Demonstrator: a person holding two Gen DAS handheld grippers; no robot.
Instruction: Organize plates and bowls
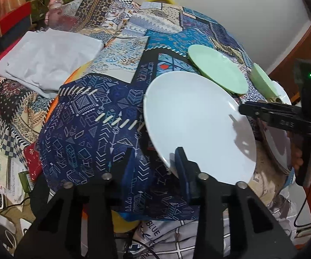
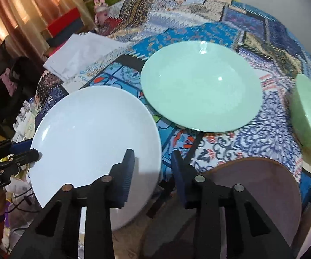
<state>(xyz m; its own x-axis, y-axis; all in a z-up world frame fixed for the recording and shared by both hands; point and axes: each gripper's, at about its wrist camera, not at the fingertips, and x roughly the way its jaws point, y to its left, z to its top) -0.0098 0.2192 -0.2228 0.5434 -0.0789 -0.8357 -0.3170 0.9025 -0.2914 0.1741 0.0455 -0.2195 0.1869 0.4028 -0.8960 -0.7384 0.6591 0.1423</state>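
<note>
The worktop is draped in a patchwork cloth (image 1: 86, 129) of blue, cream and black printed panels, which hangs over the near edge. On it, the white plate (image 1: 194, 118) sits at the near side, partly out past the edge, with a dark shadow under its left rim. The green plate (image 1: 218, 71) lies flat just behind it, the two rims close together. The green bowl (image 2: 308, 112) stands off to the right of the green plate, apart from it. A dull brown round piece (image 2: 263, 183) lies at the near right edge. A folded white cloth (image 1: 47, 58) rests on the far left of the worktop.

My left tool (image 1: 157, 153) has the white plate's near-left rim between its fingers, one pad lying over the plate's face. From the right camera its tips look pinched onto that rim. My right tool (image 2: 152, 155) has the opposite rim between its fingers, and from the left camera its tips look narrowed onto the edge. So I read both as clamped on the white plate. A hand (image 1: 298, 153) with an orange sleeve grips the right tool's handle.

Beyond the worktop a plain white wall (image 1: 241, 10) stands behind, with peach curtains (image 2: 15, 10) on the left. Near them are a red box (image 2: 64, 21) and a small plush rabbit (image 2: 101, 6) among clutter.
</note>
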